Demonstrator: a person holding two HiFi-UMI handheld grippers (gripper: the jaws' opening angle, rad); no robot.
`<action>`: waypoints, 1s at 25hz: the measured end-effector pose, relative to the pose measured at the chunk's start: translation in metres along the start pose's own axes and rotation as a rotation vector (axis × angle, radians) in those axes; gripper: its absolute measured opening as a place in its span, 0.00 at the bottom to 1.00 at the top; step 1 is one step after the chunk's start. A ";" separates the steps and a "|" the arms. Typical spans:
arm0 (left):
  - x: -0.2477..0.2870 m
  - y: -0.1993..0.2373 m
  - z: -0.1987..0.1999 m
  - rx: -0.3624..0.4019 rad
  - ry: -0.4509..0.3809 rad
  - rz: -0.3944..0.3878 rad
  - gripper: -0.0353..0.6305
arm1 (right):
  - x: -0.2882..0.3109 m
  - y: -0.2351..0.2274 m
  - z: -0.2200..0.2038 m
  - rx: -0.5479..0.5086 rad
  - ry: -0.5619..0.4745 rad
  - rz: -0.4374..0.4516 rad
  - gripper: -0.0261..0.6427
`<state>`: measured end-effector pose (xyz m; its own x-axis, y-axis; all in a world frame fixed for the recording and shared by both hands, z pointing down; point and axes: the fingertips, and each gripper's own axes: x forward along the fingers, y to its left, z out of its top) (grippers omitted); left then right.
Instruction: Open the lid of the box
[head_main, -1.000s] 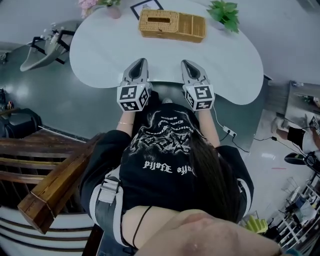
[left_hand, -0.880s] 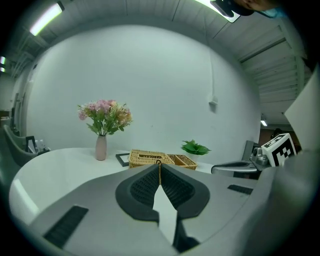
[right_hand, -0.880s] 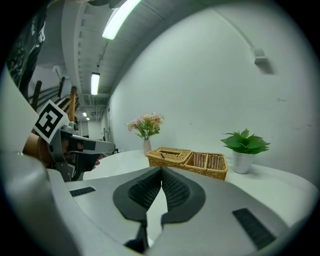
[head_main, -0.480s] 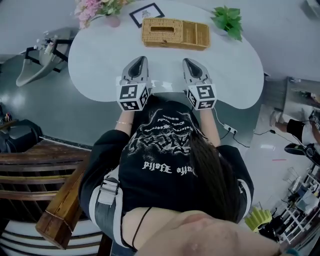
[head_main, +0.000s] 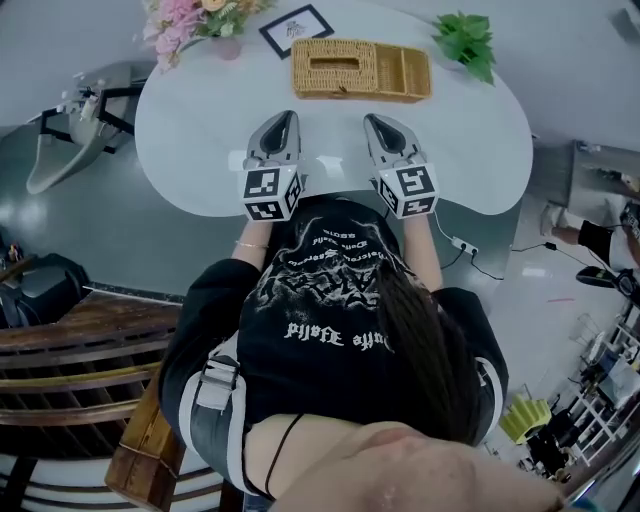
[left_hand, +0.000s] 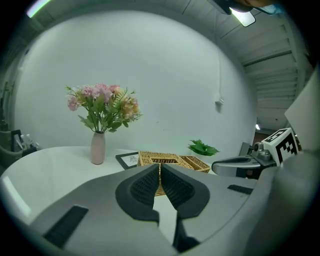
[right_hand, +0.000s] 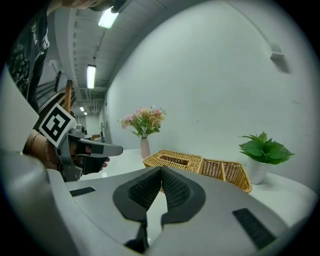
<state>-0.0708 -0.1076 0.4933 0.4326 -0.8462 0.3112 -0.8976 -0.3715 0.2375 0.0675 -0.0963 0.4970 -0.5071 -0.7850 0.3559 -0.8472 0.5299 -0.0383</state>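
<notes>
Moved: left gripper (head_main: 283, 118) and right gripper (head_main: 372, 120) nearer the wicker box (head_main: 385, 72).
Left tongs: together, empty.
Right tongs: together, empty.
Box: lid (head_main: 335, 82) down, far side of white table (head_main: 200, 130).

An office-like lounge: rounded white tabletop (head_main: 200, 120), flower vase (left_hand: 98, 148), potted plant (head_main: 465, 38), ceiling strip lights (right_hand: 91, 76).

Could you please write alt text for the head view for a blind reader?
Seen from above, a person holds the left gripper and right gripper, both shut and empty, over the near edge of a white table. A wicker box lies at the far side, between flowers and a potted plant.
</notes>
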 end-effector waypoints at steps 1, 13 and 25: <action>0.001 0.003 -0.001 -0.004 0.004 -0.006 0.09 | 0.003 0.002 0.001 -0.016 0.010 0.004 0.08; 0.003 0.018 -0.008 -0.025 0.034 -0.019 0.09 | 0.030 0.006 0.022 -0.150 0.068 -0.001 0.08; 0.010 0.026 -0.001 -0.043 0.026 0.059 0.09 | 0.052 0.004 0.038 -0.279 0.121 0.101 0.10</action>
<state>-0.0898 -0.1252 0.5036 0.3819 -0.8555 0.3497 -0.9171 -0.3042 0.2576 0.0320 -0.1474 0.4795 -0.5498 -0.6886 0.4727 -0.7087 0.6841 0.1723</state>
